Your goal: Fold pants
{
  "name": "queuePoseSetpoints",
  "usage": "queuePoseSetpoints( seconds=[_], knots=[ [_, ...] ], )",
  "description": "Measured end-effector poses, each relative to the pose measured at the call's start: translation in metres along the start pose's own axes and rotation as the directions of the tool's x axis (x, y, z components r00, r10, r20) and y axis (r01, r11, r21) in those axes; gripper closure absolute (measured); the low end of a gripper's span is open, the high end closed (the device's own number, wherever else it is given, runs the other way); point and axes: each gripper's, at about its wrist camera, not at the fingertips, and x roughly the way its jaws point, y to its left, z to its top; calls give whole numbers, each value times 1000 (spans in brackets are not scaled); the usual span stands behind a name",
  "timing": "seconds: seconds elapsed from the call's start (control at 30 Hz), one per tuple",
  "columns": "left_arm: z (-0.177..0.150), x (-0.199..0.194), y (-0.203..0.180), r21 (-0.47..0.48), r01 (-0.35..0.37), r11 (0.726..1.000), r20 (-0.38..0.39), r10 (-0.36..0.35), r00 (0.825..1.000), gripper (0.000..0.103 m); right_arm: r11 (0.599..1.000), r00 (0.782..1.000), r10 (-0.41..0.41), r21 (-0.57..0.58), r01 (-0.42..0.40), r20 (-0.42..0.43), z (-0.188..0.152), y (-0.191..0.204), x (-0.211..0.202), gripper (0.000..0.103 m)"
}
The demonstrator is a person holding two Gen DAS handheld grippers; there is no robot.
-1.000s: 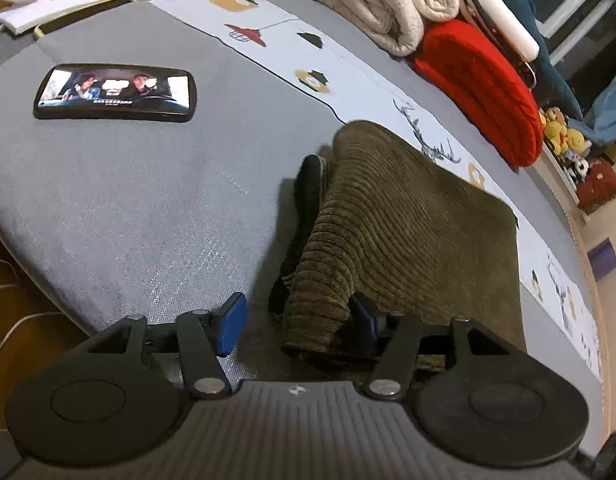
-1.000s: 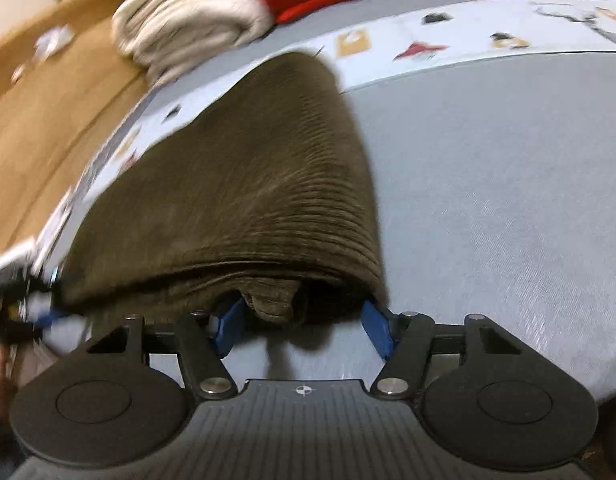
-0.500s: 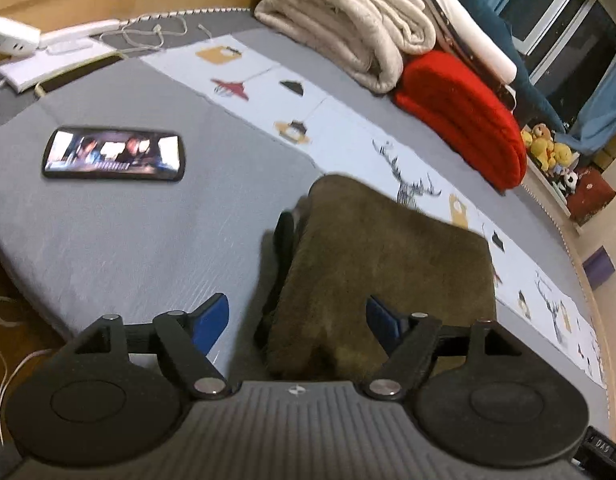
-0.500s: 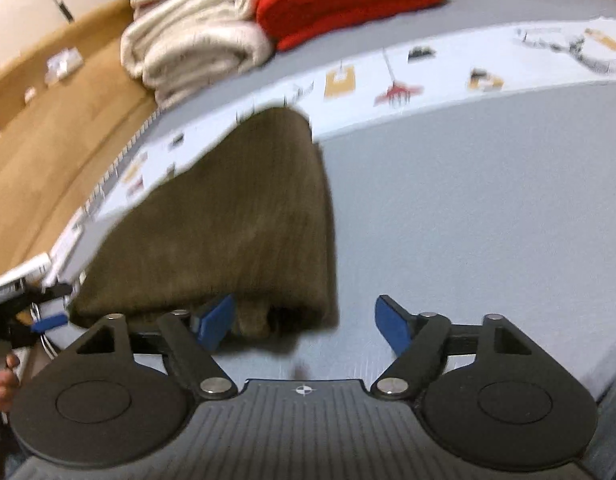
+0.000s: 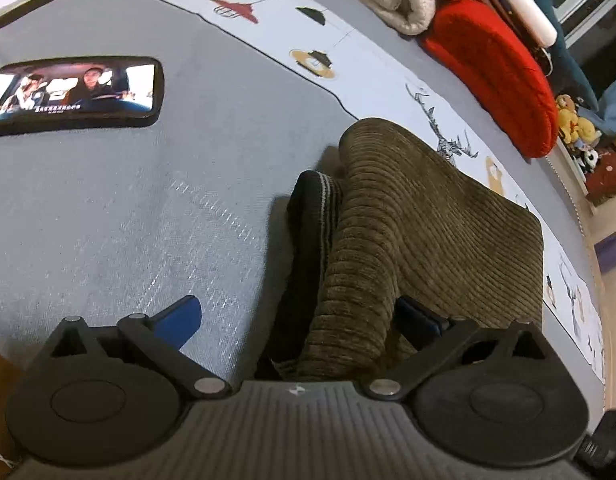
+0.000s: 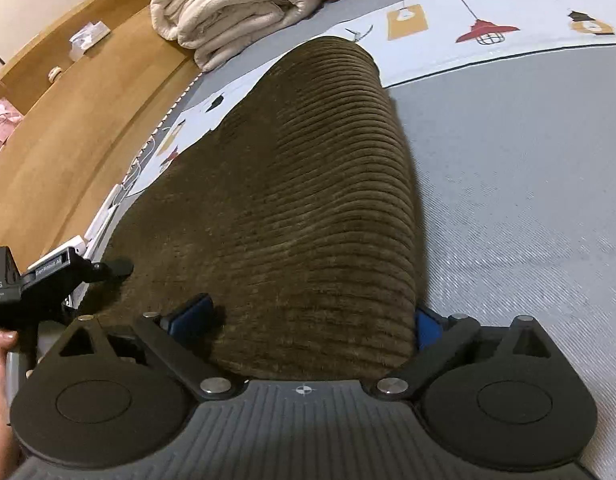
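We find the pants [image 5: 420, 240], brown ribbed corduroy, folded into a thick, compact bundle lying flat on the grey bed cover [image 5: 127, 200]. Along one side we note a black waistband [image 5: 314, 216] with thin pale stripes protruding from under the top layer. The far edge overlaps the cover's white printed strip [image 6: 488, 32].
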Motion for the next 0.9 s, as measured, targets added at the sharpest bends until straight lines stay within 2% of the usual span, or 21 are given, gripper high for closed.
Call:
queuePoseSetpoints(
  seconds=[0.2,0.27,0.3,0.33,0.37,0.47,0.73,0.9],
  knots=[
    [0,7,-8,18,3,1000,-3,-3,1000,0,975,994,112,192,-108,-7,24,-29,16,4],
    [-1,9,-16,45,-1,999,-7,1,1000,2,978,996,92,191,-87,-19,31,-27,22,9],
    [-2,10,-20,63,4,998,-3,-3,1000,11,988,999,39,153,-35,-25,32,-21,23,30],
    [-3,8,-26,90,27,996,1,-27,1000,20,995,999,-17,101,21,-37,33,-15,27,46],
    [-3,6,-33,116,38,993,10,-40,999,28,997,999,-33,74,36,-38,34,-11,27,50],
    [-8,4,-49,188,-20,982,46,11,999,31,997,998,-47,53,49,-32,35,-7,25,63],
    [-11,8,-70,211,-37,977,53,26,998,31,996,1000,1,84,-1,3,43,-13,4,71],
    [-21,23,-111,284,-15,959,35,5,999,32,995,999,-46,90,44,19,59,-32,-16,71]
  ],
)
